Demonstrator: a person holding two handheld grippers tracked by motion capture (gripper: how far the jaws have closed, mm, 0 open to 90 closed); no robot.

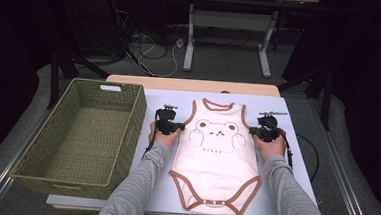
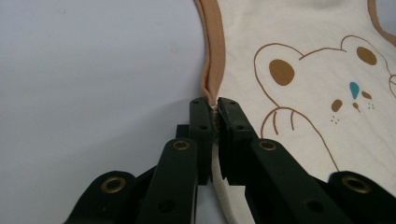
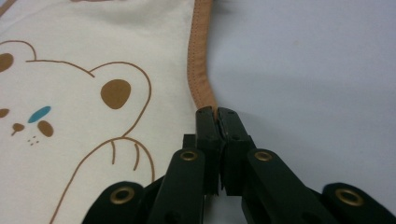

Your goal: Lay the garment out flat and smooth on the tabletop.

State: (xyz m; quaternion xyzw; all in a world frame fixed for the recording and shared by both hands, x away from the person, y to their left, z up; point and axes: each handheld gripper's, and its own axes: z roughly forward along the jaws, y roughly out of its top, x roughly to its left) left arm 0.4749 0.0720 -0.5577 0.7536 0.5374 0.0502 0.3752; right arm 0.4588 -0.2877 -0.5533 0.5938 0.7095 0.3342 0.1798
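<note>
A cream bodysuit (image 1: 218, 159) with brown trim and a bear print lies flat on the pale tabletop (image 1: 295, 164), neck end away from the person and snap end toward them. The left gripper (image 1: 173, 128) sits at the bodysuit's left edge, just below the armhole, and its jaws are pinched together on the fabric there: in the left gripper view the brown trim (image 2: 214, 56) runs down into the narrow gap between the two black jaws, and a fold of cream cloth shows between them lower down. The right gripper (image 1: 263, 134) sits at the bodysuit's opposite edge, level with the left one, and its jaws are likewise clamped on the hem; in the right gripper view the trim (image 3: 200, 60) ends right at the closed tips. Both grippers rest low at the tabletop, one on each side of the bear print (image 1: 217, 131), with the person's grey sleeves (image 1: 138, 184) reaching in along either side of the bodysuit. A woven green basket (image 1: 127, 133) stands to the left of the bodysuit, just beyond the left gripper, and nothing lies in the part of it that shows.
</note>
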